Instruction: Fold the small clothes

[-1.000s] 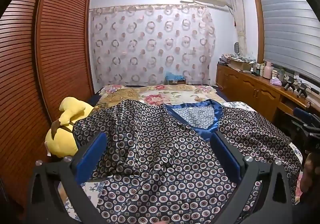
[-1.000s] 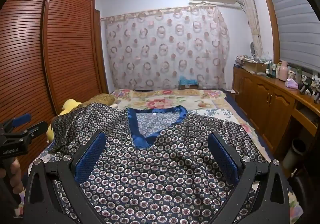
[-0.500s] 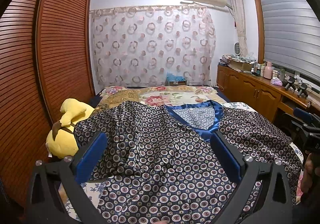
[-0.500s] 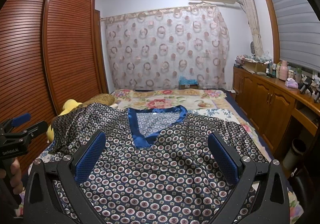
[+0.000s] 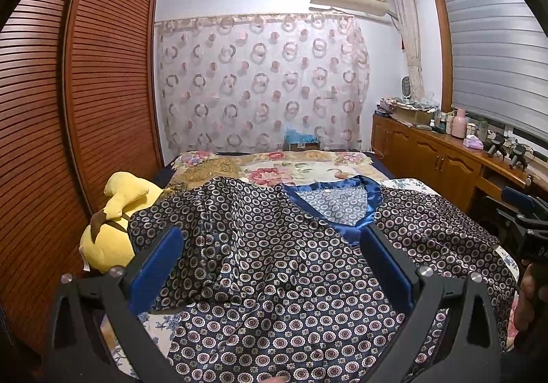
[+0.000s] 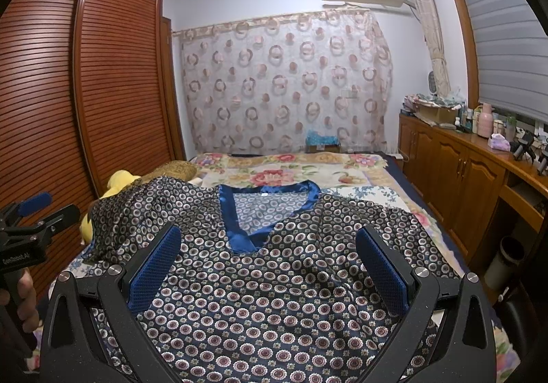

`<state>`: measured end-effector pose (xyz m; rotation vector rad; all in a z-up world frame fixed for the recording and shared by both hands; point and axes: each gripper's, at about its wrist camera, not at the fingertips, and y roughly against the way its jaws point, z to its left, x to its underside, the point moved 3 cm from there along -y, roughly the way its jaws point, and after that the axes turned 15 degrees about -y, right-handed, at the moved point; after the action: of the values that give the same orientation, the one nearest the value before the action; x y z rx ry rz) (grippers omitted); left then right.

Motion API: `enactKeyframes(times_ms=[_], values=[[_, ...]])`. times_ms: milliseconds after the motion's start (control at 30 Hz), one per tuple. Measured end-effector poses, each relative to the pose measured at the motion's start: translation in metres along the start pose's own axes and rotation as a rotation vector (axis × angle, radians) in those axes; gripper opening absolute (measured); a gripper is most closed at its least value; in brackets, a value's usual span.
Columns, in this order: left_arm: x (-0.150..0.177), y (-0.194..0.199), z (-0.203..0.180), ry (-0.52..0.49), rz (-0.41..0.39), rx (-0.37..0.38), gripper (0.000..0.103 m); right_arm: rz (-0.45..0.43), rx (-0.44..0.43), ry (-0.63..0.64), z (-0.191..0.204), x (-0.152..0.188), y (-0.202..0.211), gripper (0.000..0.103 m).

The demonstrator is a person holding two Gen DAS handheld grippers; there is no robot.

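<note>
yellow plush crowds shirt's left sleeve, bedspread beyond collar bare, cabinet right

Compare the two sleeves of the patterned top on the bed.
The left sleeve is bunched up and draped over the yellow plush toy, while the right sleeve is spread out on the bed. The left sleeve rises in a rumpled hump; the right sleeve lies lower, with only mild wrinkles. Both share the same dark circle print, and neither is folded in yet.
</note>
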<state>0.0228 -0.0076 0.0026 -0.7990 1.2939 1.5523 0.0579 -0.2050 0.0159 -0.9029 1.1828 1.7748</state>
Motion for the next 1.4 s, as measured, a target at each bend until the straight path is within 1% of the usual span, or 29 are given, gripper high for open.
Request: enactKeyframes(times_ms=[33,67,1400], values=[[0.0068,0.0024,0.0029,0.001,-0.005,-0.002,0.103,0.001,-0.001,0.000,0.0002,0.0000,0.0001,0.103],[0.0069,0.0028,0.0031,0.001,-0.006,-0.002,0.103,0.000,-0.001,0.000,0.0002,0.0001,0.0001,0.103],[0.0057,0.0047,0.0019,-0.006,-0.012,-0.002,0.103,0.000,-0.007,0.000,0.0046,-0.0025,0.0022,0.103]])
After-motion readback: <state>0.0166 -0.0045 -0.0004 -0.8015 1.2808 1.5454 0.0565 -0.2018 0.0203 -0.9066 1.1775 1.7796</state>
